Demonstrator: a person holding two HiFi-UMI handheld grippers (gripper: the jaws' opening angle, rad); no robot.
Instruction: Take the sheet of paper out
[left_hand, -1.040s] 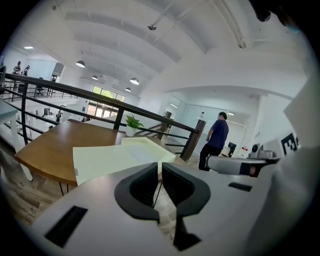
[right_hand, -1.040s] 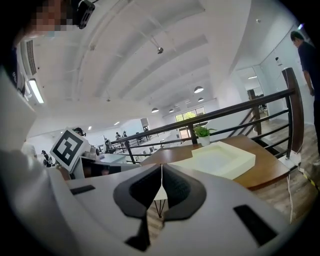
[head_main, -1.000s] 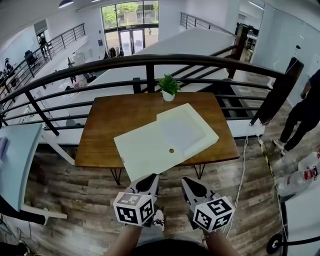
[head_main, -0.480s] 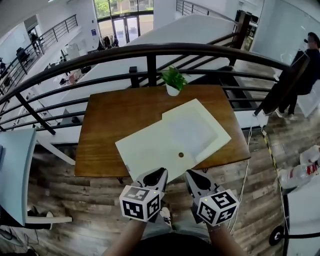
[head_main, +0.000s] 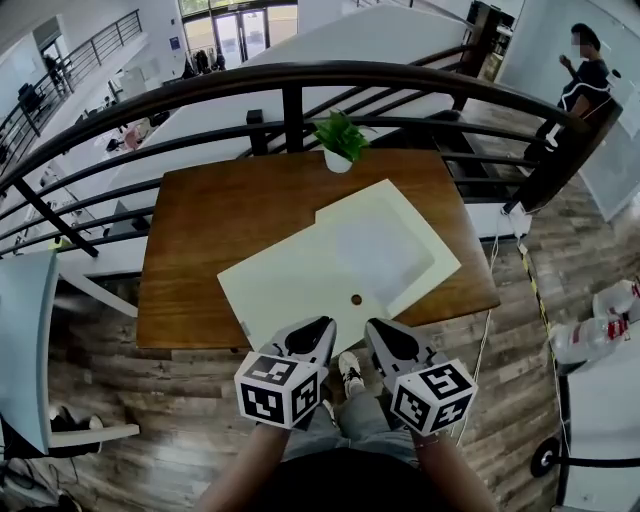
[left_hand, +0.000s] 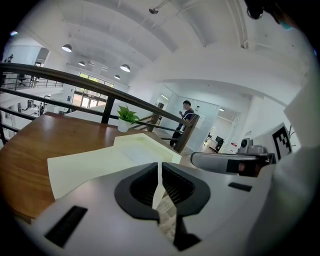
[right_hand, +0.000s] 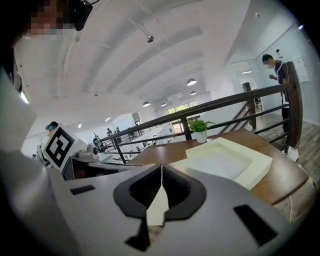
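Cream folder (head_main: 300, 290): flat on bench (head_main: 200, 230), long axis near-left to far-right.
Our left claw (head_main: 320, 326), right claw (head_main: 374, 328): both closed, empty.

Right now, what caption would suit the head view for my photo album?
Left gripper and right gripper, both shut, poised before a cream envelope on a wooden table.

The table (head_main: 190, 250) lies bare along its left edge; a cream folder (head_main: 300, 290) covers the right half. A potted plant (head_main: 340, 140) stands at the far edge, with a railing (head_main: 300, 72) behind.
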